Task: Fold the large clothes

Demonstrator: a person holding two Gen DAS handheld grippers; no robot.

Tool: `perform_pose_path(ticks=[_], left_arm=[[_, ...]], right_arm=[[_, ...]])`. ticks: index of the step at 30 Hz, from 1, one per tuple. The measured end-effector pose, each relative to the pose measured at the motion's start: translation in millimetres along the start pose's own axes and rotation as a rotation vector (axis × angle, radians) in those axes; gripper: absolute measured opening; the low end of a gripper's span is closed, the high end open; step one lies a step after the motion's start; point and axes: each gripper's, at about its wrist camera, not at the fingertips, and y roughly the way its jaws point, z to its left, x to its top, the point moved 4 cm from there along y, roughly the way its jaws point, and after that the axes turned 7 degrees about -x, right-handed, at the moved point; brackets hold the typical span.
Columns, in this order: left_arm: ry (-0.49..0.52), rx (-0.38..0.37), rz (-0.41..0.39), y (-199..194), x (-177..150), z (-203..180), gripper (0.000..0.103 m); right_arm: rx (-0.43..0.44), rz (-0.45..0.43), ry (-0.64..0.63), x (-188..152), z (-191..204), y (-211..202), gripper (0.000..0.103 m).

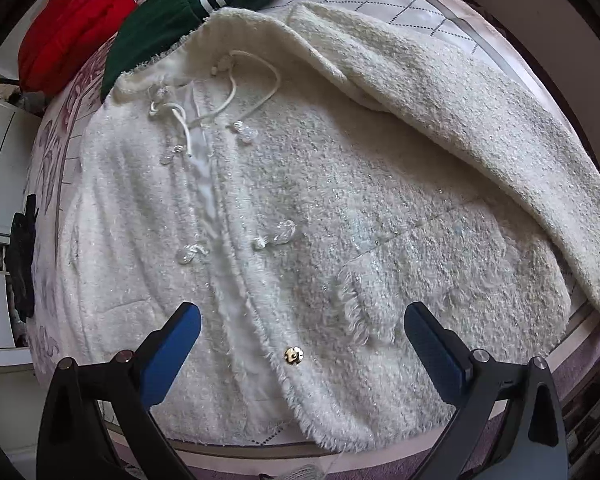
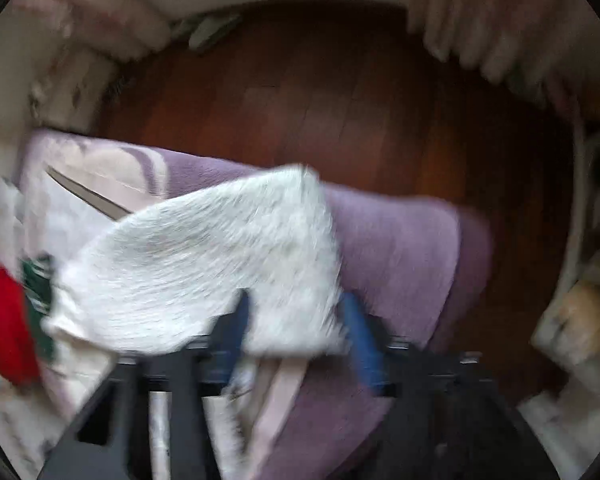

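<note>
- The left gripper (image 1: 302, 322) hangs over the bottom hem of the white jacket (image 1: 300, 208), its two blue pads (image 1: 178, 344) spread wide and gripping nothing; fuzzy cloth shows in the gap between them.
- Just ahead of that gap sits a small gold button (image 1: 293, 355) on the frayed front edge, and a fringed pocket flap (image 1: 356, 312) lies to its right.
- The jacket lies flat and face up on the bed (image 1: 56, 320), covering most of it; a narrow strip of lilac bedspread shows along the near edge.
- Its fabric is nubbly and woolly with glints of sparkle; clear bead-like fastenings (image 1: 278, 234) run up the open front, and a white cord (image 1: 236, 92) loops near the collar.
- One sleeve (image 1: 480, 120) is folded in over the jacket's right side, running from the shoulder down to the bed's edge.
- Past the collar lie a dark green garment (image 1: 168, 20) with white stripes and a red garment (image 1: 72, 28), bunched just beside each other.
- The right-wrist view is badly blurred. The right gripper (image 2: 296, 320) has the fuzzy sleeve end (image 2: 220, 256) between its blue pads (image 2: 364, 344), but I cannot tell whether they are pressing on it.
- Beyond it the purple blanket (image 2: 400, 248) drops off the bed edge to open reddish-brown wooden floor (image 2: 320, 92).
</note>
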Motion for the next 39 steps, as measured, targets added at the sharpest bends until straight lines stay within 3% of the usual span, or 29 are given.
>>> perform_pose_path(ticks=[3,5,7,9,11,15,19,21,22,27,30,33,37,39], left_arm=[[-0.012,0.002,0.018,11.6,4.6,0.9,0.103],[-0.022,0.011,0.027,18.7,8.8,2.9,0.103],[-0.027,0.018,0.031,23.2,13.0,4.7,0.103],[-0.031,0.024,0.030,24.9,15.7,5.9,0.103],[-0.031,0.029,0.026,25.4,17.8,7.0,0.103],[-0.029,0.031,0.032,28.0,19.4,5.6,0.103],[-0.042,0.032,0.028,28.6,23.0,5.3,0.103],[-0.060,0.031,0.024,28.9,27.2,10.7,0.103],[-0.067,0.030,0.022,28.6,29.4,13.8,0.103],[-0.168,0.038,-0.011,18.0,37.2,53.6,0.103],[-0.250,0.025,-0.017,12.0,35.1,85.4,0.103],[-0.318,0.046,-0.034,8.3,29.2,121.0,0.103],[-0.456,0.090,-0.044,5.6,11.4,193.1,0.103],[-0.519,0.116,-0.043,5.5,-1.6,226.2,0.103]], right_arm=[[0.241,0.133,0.135,-23.9,13.0,35.2,0.066],[0.278,0.159,0.204,-31.3,7.4,62.9,0.066],[0.336,0.126,0.271,-33.0,5.4,85.5,0.065],[0.390,0.028,0.335,-33.3,7.9,91.6,0.058],[0.434,-0.046,0.335,-29.2,15.3,90.5,0.037],[0.487,-0.062,0.327,-24.8,23.8,99.8,0.036],[0.614,-0.035,0.380,-15.2,44.1,125.9,0.039],[0.605,-0.058,0.368,-9.1,59.6,126.6,0.013],[0.575,-0.070,0.349,-6.8,66.6,124.1,0.005],[0.492,-0.200,0.206,2.9,109.5,61.1,0.005],[0.440,-0.267,0.025,-3.4,154.9,12.5,0.005],[0.397,-0.320,-0.178,-22.7,234.1,-25.2,0.005],[0.354,-0.328,-0.480,-85.8,360.9,-38.7,0.005],[0.353,-0.290,-0.586,-128.8,397.9,-33.3,0.005]])
